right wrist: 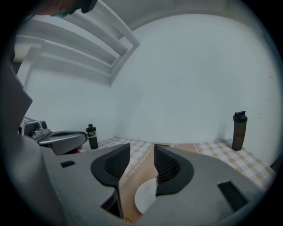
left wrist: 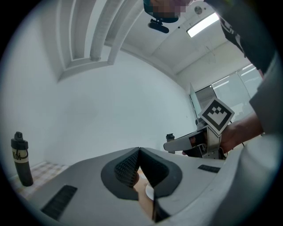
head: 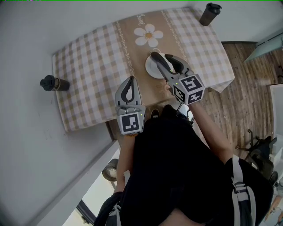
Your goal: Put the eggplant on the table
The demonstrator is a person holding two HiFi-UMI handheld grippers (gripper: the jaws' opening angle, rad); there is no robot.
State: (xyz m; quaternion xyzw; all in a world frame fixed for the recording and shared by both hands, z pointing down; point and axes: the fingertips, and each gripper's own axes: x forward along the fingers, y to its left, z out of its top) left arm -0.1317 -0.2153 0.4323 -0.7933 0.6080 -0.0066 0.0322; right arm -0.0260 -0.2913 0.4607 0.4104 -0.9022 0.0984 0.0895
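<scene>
**Figure. Both grippers held over the table point(head: 88, 66); the eggplant is not in sight.**

The left gripper point(head: 130, 81) hangs over the near edge of the table. Its own view shows its fingers point(left wrist: 126, 170) closed tip to tip with nothing between them. The right gripper point(head: 161, 56) hangs above the white plate point(head: 149, 69). Its fingers point(right wrist: 168, 165) stand a narrow way apart and hold nothing, and the plate point(right wrist: 143, 194) shows bare through the gap.

No view shows the eggplant, so I cannot place it. What is visible of the plate and the checked cloth carries none.

*Technique (my judgement).* I would find the eggplant first, then spread the right fingers wide before closing in. I would grip it across its thick middle, since its skin is likely smooth and may slip. I would then lower it onto bare cloth beside the plate and let go only once it rests there.

*Writing.* A cursive word point(head: 140, 17) sits above the printed daisy point(head: 149, 34) on the runner, too small for me to read with confidence. The dark bottle at the left edge point(head: 55, 83) bears a pale mark, seen in the left gripper view point(left wrist: 20, 154), which is illegible. I see no label on the shaker bottle at the far corner point(head: 210, 13). Each gripper's cube shows only square markers.
</scene>
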